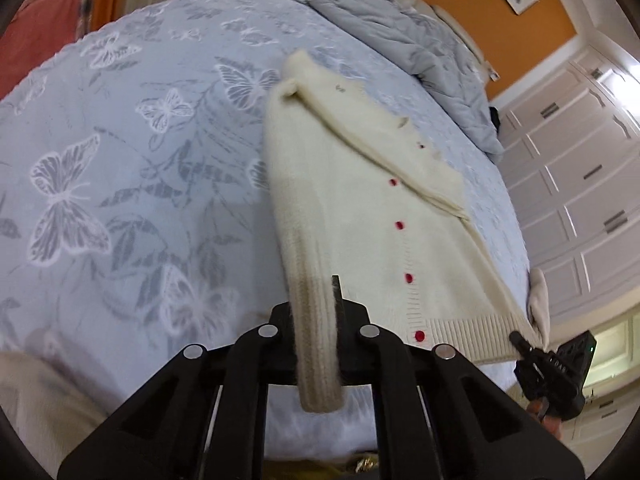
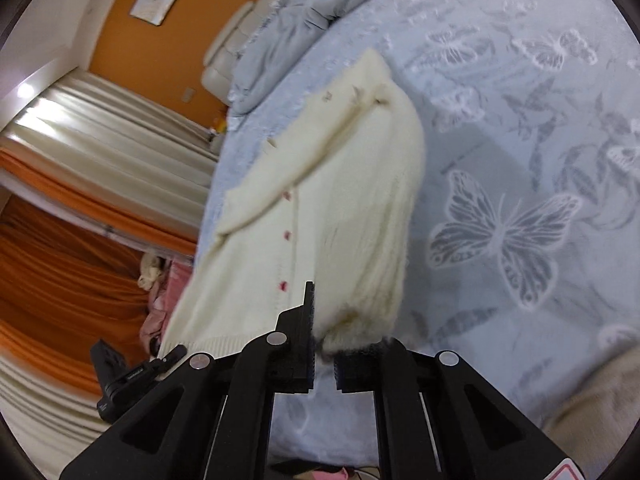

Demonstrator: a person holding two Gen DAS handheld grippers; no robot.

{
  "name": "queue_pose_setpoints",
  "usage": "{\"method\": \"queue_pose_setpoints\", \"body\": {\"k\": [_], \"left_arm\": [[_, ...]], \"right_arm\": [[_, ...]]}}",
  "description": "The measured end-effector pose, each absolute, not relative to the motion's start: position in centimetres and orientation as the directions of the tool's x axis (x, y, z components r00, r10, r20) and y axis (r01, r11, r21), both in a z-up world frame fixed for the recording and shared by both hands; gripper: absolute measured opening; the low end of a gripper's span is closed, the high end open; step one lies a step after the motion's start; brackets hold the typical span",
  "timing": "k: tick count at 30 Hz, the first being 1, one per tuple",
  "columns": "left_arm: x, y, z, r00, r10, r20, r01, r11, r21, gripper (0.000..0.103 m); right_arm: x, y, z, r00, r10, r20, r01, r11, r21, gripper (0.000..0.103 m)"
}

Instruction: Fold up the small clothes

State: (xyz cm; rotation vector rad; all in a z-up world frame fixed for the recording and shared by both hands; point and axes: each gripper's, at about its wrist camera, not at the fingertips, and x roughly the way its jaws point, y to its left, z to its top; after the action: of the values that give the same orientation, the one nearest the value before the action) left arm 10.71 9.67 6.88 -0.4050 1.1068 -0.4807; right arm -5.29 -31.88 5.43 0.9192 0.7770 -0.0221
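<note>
A cream knitted cardigan (image 1: 360,200) with red buttons lies stretched along the blue butterfly bedspread (image 1: 120,160), its near end lifted off the bed. My left gripper (image 1: 316,304) is shut on a ribbed strip of the cardigan at the near left; the fabric hangs down between its fingers. In the same view, my right gripper (image 1: 518,338) pinches the hem's other corner at the lower right. In the right wrist view, my right gripper (image 2: 324,320) is shut on the fuzzy edge of the cardigan (image 2: 320,200). The left gripper (image 2: 176,352) holds the hem at the lower left.
A crumpled grey duvet (image 1: 400,40) lies at the head of the bed against a padded headboard (image 2: 228,52). White wardrobe doors (image 1: 580,160) stand on one side. Orange and cream curtains (image 2: 60,260) and a pile of pink clothes (image 2: 160,292) are on the other.
</note>
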Motion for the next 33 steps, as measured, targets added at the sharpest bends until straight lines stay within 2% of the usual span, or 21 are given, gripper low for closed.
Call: {"method": "queue_pose_setpoints", "body": {"k": [6,11,16,20,22,26,28,30,32,33], "left_arm": [[4.4,11.1,9.1,0.303,-0.558,-0.772,0.203,0.830,-0.520,0.007],[-2.4,14.4,10.3,0.226,-0.570,-0.790,0.213,0.820,-0.531,0.007],[-6.4,15.8,14.2,0.199,-0.602,-0.773,0.235,0.795,-0.559,0.007],[-3.6,14.7,18.3,0.284,-0.654,-0.702,0.292,0.756,-0.586,0.008],[-0.1,12.9,19.8,0.347,-0.641,-0.685,0.336,0.767,-0.547,0.008],[8.1,9.5,18.6,0.418,-0.602,-0.681,0.314,0.798,-0.513,0.008],[12.6,7.9,15.9,0.422,-0.571,-0.704,0.251,0.820,-0.514,0.012],[15.3,7.1,13.0,0.416,-0.556,-0.719,0.207,0.828,-0.520,0.015],[17.2,6.5,10.2,0.395,-0.533,-0.748,0.170,0.843,-0.511,0.025],[17.9,6.5,8.9,0.402,-0.491,-0.773,0.141,0.868,-0.477,0.038]], "right_arm": [[-11.9,-30.1,7.9,0.685,0.317,-0.656,0.302,0.695,0.652,0.007],[-19.4,-27.8,9.4,0.616,0.397,-0.681,0.239,0.729,0.641,0.007],[-23.9,-25.8,12.5,0.554,0.456,-0.697,0.173,0.756,0.632,0.007],[-22.3,-27.5,16.3,0.669,0.428,-0.608,0.122,0.744,0.657,0.008],[-19.7,-28.9,17.2,0.728,0.398,-0.558,0.101,0.743,0.662,0.008],[-11.6,-32.6,16.0,0.804,0.315,-0.505,0.132,0.733,0.667,0.009],[-8.0,-34.1,14.0,0.805,0.274,-0.526,0.186,0.726,0.662,0.015],[-4.7,-35.0,11.6,0.779,0.222,-0.586,0.271,0.724,0.634,0.022],[-2.9,-35.5,9.8,0.760,0.163,-0.629,0.337,0.730,0.595,0.046],[-2.5,-35.7,9.5,0.747,0.106,-0.656,0.377,0.745,0.550,0.049]]}}
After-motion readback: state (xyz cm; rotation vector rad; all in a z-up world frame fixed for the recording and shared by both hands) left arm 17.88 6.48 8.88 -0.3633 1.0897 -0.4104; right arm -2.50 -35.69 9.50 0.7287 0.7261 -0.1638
